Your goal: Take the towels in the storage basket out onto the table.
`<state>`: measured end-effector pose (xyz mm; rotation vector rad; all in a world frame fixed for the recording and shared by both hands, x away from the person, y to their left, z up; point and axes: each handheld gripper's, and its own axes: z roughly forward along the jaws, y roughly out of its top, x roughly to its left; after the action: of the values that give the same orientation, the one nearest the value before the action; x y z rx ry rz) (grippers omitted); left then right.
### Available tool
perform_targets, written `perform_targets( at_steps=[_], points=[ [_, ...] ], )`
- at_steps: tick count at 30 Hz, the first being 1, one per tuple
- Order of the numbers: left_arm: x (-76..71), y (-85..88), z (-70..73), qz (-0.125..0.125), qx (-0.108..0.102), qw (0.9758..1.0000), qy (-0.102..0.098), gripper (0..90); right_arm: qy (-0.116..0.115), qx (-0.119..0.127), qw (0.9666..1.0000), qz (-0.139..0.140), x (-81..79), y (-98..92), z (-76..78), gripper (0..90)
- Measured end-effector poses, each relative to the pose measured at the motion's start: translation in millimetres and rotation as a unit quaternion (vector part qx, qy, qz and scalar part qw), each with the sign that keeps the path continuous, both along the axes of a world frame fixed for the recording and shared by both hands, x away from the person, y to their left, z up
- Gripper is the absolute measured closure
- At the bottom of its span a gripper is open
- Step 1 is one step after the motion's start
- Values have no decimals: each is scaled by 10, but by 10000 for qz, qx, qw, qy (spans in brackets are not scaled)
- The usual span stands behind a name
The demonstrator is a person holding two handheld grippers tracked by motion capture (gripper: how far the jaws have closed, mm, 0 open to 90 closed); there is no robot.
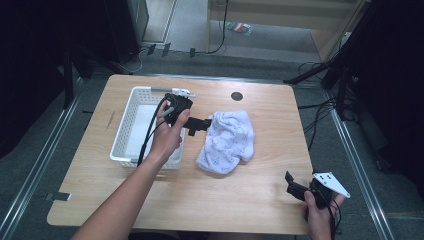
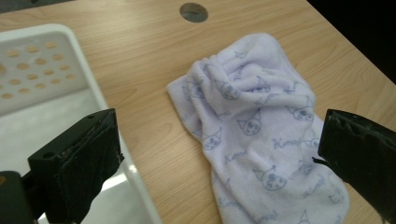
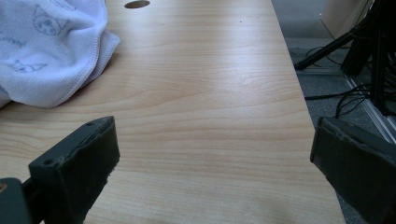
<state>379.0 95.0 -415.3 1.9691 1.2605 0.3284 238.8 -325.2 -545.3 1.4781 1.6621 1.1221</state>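
The crumpled white towel with pale blue cat drawings lies in a loose heap on the light wooden table, just beside the right wall of the white perforated plastic basket. The left gripper hangs above the gap between basket and towel, and its jaws stand wide apart; in the left gripper view the towel sits between them, lower down. I judge this pose as an approach: the jaws are opened to take a fold of cloth, and the basket so near suggests it is where the towel should go. The right gripper rests near the front right corner of the table, well apart from the towel, jaws also apart with nothing between them, probably waiting so it does not disturb the other hand
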Motion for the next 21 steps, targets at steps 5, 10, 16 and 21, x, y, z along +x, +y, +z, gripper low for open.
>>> perform_targets(
  at_steps=[5,10,16,21],
  points=[
    [-43,165,29,65,-53,9999,-75,0,0,-6,10000,-6,0,1,0,11],
    [-87,335,66,158,-62,9997,-158,0,3,-11,10000,-16,1,4,0,11],
    [-129,552,71,300,-69,9992,-241,0,9,-26,10000,-22,3,5,0,11],
    [-166,738,62,450,-95,9986,-277,0,13,-42,10000,-14,6,4,-1,11]
  ],
)
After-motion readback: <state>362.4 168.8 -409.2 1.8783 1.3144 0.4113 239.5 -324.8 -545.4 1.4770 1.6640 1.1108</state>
